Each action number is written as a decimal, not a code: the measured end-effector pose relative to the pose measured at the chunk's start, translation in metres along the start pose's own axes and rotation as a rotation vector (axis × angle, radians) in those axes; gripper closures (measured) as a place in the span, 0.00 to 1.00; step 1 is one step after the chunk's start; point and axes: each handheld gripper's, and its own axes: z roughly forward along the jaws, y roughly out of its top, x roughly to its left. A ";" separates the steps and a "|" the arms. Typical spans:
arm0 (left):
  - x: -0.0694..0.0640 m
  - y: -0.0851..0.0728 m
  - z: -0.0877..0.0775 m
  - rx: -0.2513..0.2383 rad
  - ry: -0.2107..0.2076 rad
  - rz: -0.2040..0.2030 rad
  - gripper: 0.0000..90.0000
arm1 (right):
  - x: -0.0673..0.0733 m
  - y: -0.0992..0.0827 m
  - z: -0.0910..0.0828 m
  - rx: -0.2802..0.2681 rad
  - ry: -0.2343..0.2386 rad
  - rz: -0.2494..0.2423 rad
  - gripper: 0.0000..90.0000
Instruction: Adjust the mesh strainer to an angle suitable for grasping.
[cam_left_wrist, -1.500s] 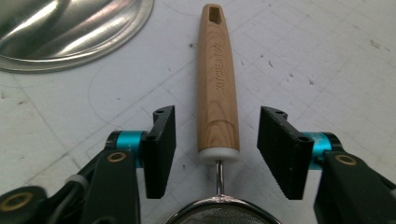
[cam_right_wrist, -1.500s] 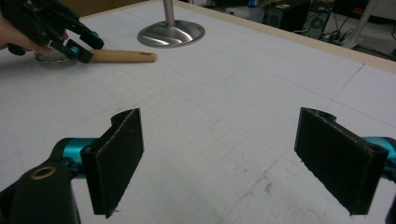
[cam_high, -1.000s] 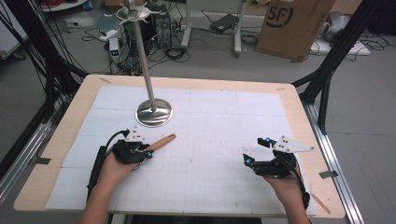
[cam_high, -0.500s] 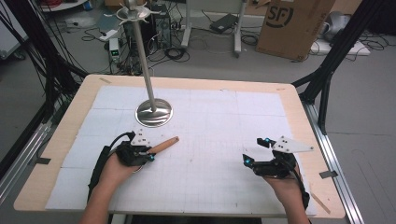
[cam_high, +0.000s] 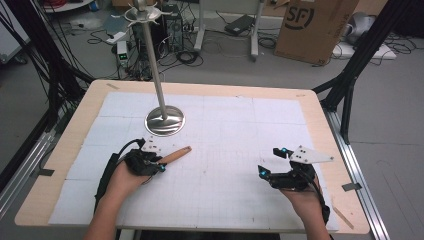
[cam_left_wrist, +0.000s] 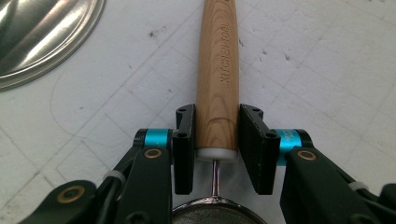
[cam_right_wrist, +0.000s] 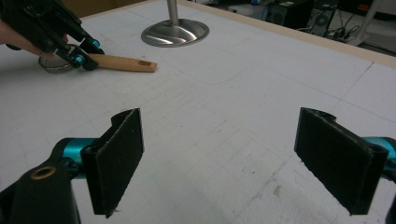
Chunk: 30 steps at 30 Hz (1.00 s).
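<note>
A small strainer with a wooden handle (cam_high: 176, 154) lies on the white table mat, the handle stamped "KITCHEN-TOOL" (cam_left_wrist: 218, 70). My left gripper (cam_high: 157, 163) is shut on the handle's lower end (cam_left_wrist: 217, 119), just above the metal neck and mesh bowl (cam_left_wrist: 212, 215). The right gripper view shows that left gripper (cam_right_wrist: 80, 59) far off with the handle (cam_right_wrist: 125, 63) pointing away from it. My right gripper (cam_high: 271, 161) hovers wide open at the table's front right, with nothing between its jaws (cam_right_wrist: 219, 158).
A steel hanging stand has its round base (cam_high: 165, 121) just beyond the handle tip and a tall pole (cam_high: 152, 60). The base rim (cam_left_wrist: 42, 37) is close on the left. A cardboard box (cam_high: 315, 25) and cables lie on the floor behind.
My left gripper and the strainer handle have drifted slightly toward the person's side. The right gripper has stayed put and open.
</note>
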 end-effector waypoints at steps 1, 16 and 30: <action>0.000 0.002 0.000 0.012 0.001 0.001 0.73 | 0.000 0.000 0.000 -0.001 0.000 0.003 0.16; 0.011 0.031 0.010 0.223 -0.075 0.020 0.70 | -0.003 0.002 -0.004 -0.013 -0.006 0.007 0.16; 0.011 0.033 0.010 0.231 -0.087 0.052 0.76 | -0.002 0.001 -0.001 -0.004 0.001 0.012 0.16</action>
